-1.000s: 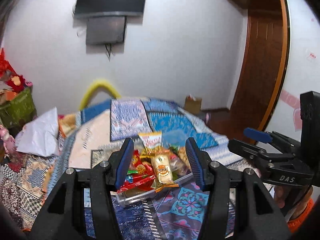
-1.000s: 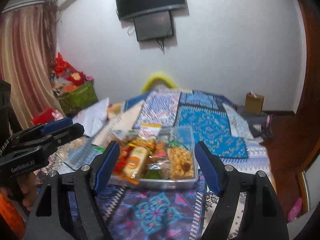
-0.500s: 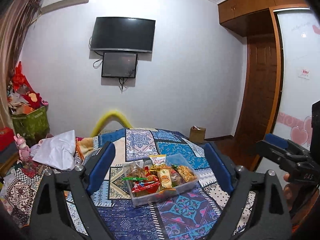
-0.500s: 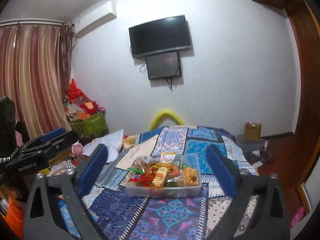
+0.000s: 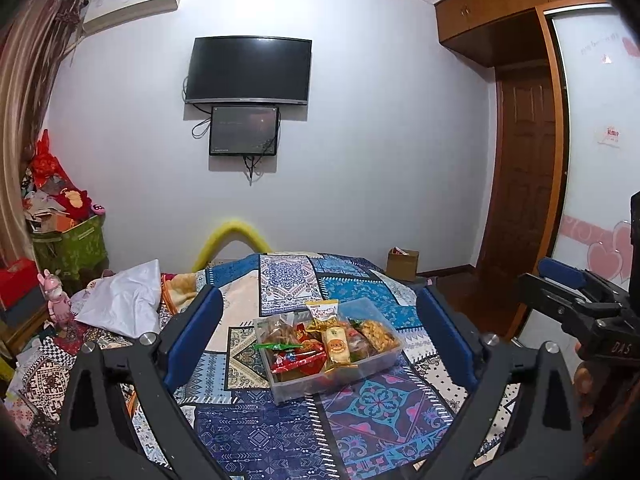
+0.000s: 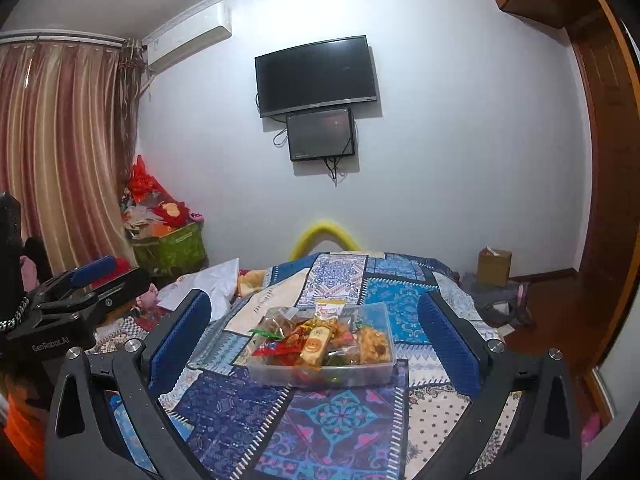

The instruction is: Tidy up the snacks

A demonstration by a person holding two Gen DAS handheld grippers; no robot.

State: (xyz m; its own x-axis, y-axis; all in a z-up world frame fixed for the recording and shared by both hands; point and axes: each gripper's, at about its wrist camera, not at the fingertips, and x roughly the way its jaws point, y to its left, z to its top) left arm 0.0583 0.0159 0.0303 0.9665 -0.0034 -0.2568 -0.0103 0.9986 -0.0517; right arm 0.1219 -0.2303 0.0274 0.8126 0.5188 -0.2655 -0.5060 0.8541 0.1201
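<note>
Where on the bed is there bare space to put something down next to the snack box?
Bare quilt lies in front of the clear snack box, toward the camera, and behind it up to the far edge. The left side is crowded: a white cloth and clutter.

A bed [image 5: 280,432] is covered by a blue patterned quilt [image 6: 340,420]. On it, a clear container [image 5: 332,372] filled with snacks [image 5: 320,340] is set, and a white cloth [image 5: 124,304] is spread near the left edge.

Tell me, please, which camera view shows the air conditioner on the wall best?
The right wrist view: the air conditioner appears whole beside the curtain. In the left wrist view, it sits near the picture's dark edge, smaller and more distorted.
</note>
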